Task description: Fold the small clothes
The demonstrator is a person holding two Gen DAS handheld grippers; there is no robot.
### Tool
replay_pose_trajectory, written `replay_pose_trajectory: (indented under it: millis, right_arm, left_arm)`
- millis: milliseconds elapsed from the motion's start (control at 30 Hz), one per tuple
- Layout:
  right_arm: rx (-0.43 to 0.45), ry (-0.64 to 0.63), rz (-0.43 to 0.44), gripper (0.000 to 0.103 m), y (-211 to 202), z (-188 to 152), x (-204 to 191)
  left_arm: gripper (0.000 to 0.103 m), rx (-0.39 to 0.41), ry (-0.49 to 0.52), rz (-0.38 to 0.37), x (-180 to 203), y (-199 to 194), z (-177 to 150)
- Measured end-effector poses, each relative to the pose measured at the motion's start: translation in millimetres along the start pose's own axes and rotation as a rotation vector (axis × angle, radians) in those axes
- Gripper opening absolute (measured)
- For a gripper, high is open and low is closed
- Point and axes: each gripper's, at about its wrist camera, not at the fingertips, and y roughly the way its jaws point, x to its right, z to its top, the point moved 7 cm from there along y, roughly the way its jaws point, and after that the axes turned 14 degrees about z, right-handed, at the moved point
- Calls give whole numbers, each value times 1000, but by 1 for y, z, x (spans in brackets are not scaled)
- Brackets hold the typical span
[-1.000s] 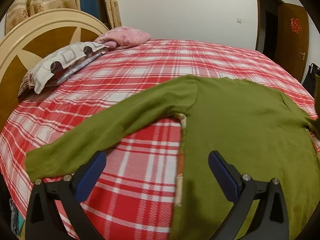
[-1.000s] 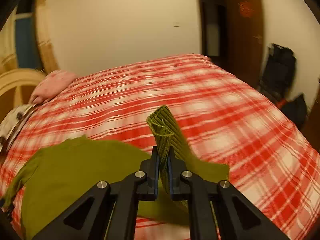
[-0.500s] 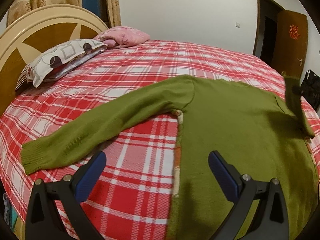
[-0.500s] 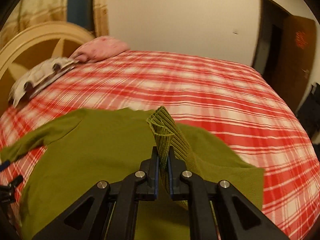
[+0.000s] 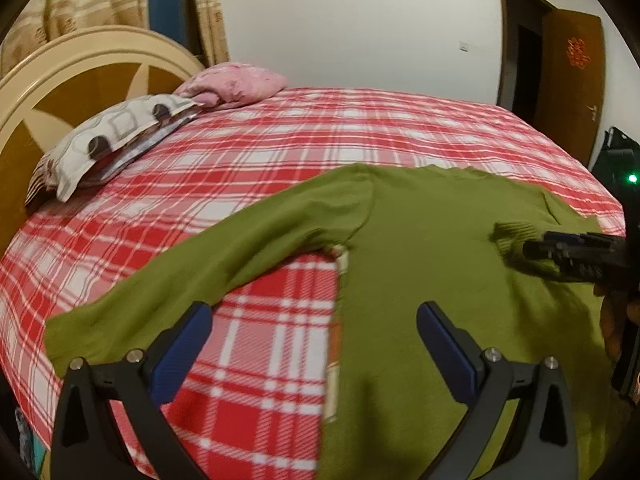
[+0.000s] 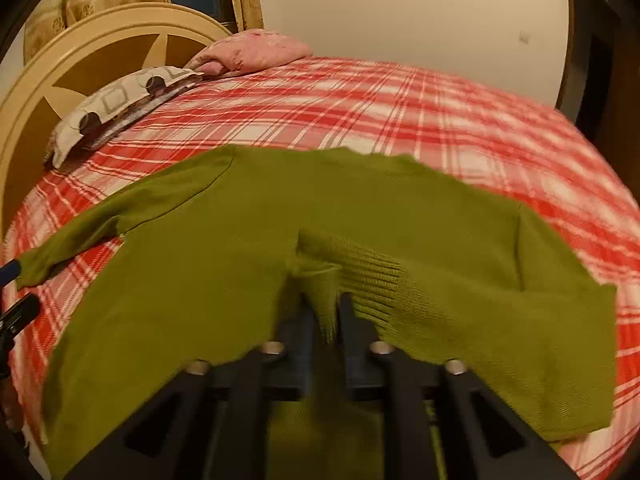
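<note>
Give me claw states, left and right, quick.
Left claw: open, empty, above the green sweater.
Right claw: jaws opening, sleeve cuff between them, grip loosening.

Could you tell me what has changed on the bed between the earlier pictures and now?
The right gripper carried the sweater's right sleeve cuff across and down onto the green sweater body; its jaws are now opening, with the cuff still between them. The left gripper stayed open and empty above the bedspread; the left sleeve stayed spread out.

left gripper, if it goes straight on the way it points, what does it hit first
Most likely the green sweater, near its side edge by the armpit; the left gripper has open, empty jaws. Depth is unclear, so the plaid bedsheet is possible.
</note>
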Motion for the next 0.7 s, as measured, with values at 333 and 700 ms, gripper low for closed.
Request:
replay_pose_trajectory:
  millis: [333,700]
  right_arm:
    - [159,6,-37,70,-89,-28,50]
    - [366,237,-290,70,-148,-64,152]
  left_arm:
    - [103,41,105,-163,91,-7,39]
    - [81,-89,206,-320,206,34,47]
